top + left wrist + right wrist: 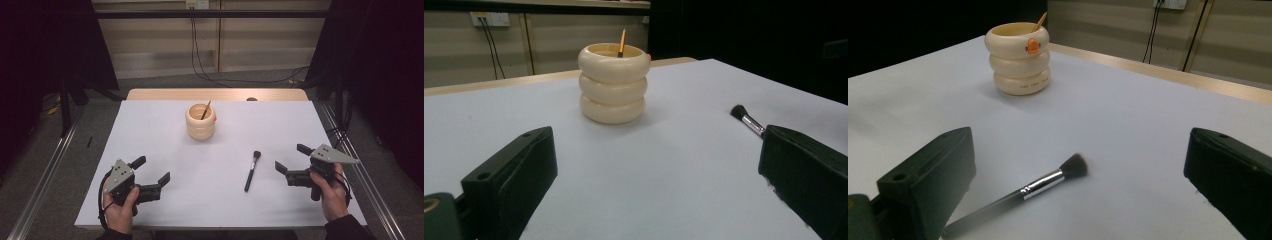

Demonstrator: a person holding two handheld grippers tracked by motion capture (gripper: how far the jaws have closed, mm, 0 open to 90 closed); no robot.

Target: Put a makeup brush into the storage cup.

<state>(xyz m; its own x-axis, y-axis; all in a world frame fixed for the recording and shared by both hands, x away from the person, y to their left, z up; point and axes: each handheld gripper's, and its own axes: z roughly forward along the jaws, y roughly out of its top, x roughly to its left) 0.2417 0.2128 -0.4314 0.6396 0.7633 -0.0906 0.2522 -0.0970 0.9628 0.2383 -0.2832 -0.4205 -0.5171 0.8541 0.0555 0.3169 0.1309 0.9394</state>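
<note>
Duck face on cup (1020, 58) seen from right tool (291, 162) view; both tools released.

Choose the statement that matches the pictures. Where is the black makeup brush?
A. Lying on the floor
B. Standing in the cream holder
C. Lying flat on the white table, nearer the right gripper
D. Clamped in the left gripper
C: the makeup brush lies flat on the white table, just left of the open right gripper, untouched.
</note>
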